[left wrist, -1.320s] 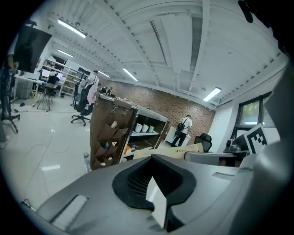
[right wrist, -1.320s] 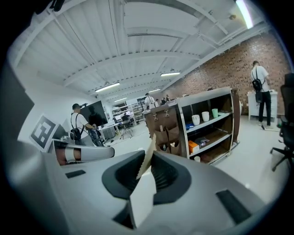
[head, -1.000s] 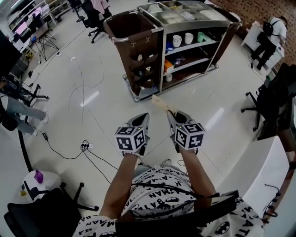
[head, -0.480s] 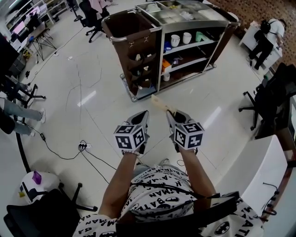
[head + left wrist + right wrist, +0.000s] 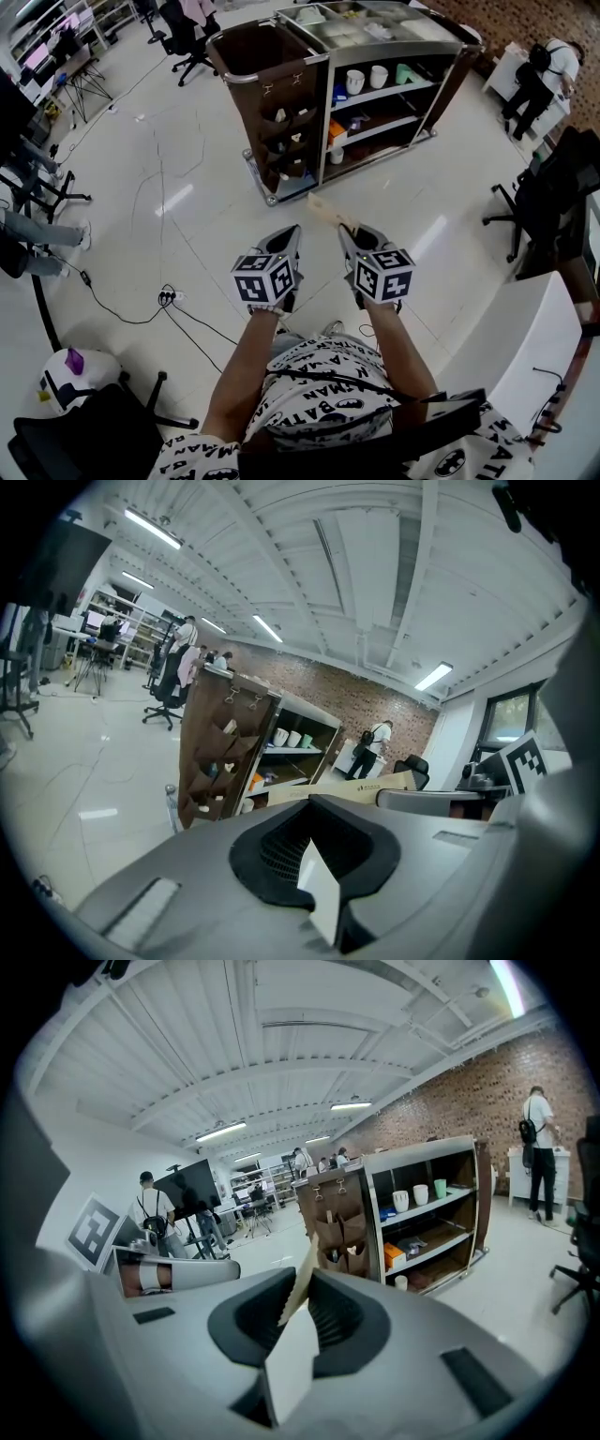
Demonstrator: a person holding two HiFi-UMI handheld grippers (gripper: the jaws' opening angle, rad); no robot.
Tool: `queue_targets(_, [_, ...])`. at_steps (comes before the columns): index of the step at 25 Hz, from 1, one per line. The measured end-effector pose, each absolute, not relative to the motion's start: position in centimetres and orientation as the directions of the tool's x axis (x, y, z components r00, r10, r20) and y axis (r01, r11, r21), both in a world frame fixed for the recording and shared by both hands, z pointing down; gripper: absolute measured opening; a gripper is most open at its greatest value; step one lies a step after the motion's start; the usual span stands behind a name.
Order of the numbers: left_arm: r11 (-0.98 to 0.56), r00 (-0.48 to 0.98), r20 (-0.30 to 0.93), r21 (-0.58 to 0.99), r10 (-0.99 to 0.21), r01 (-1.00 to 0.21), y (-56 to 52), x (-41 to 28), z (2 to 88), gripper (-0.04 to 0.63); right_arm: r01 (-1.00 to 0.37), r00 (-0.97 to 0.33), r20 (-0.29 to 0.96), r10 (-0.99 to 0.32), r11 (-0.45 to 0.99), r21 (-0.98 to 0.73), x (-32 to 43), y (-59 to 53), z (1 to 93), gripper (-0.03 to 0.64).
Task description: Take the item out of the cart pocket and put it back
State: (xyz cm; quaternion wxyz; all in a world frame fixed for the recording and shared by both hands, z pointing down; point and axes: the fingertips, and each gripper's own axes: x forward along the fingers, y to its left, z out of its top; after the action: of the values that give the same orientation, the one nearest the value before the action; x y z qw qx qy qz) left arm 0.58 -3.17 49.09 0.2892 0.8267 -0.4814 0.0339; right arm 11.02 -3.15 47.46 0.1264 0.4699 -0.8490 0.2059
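Observation:
A brown housekeeping cart [image 5: 270, 56] stands ahead on the floor, its side hung with cloth pockets [image 5: 286, 141] that hold small items. My right gripper [image 5: 349, 231] is shut on a flat tan paper packet [image 5: 328, 210], which sticks out forward and left from its jaws. In the right gripper view the packet [image 5: 304, 1269] stands edge-on between the pads, with the cart pockets [image 5: 333, 1227] beyond it. My left gripper [image 5: 292, 234] hangs beside the right one, shut with nothing in it. The left gripper view shows the packet [image 5: 361, 786] as a tan strip to its right.
The cart's shelves [image 5: 384, 89] hold cups and boxes. Cables [image 5: 169, 300] lie on the floor at the left. Office chairs [image 5: 539, 202] and a white desk [image 5: 525, 347] stand at the right. A person [image 5: 542, 75] stands at the back right.
Both grippers and the packet stay where they were. Only a person's legs at the left edge have shifted.

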Motion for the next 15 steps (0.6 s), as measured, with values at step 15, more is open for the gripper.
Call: queue_targets(15, [-0.369, 0.541, 0.34, 0.456, -0.769, -0.81, -4.4, -0.4, 49.4, 0.002, -0.861, -0.508, 0.414, -0.755, 0.454, -0.229, 10.4, -4.5, 47.5, 0.06])
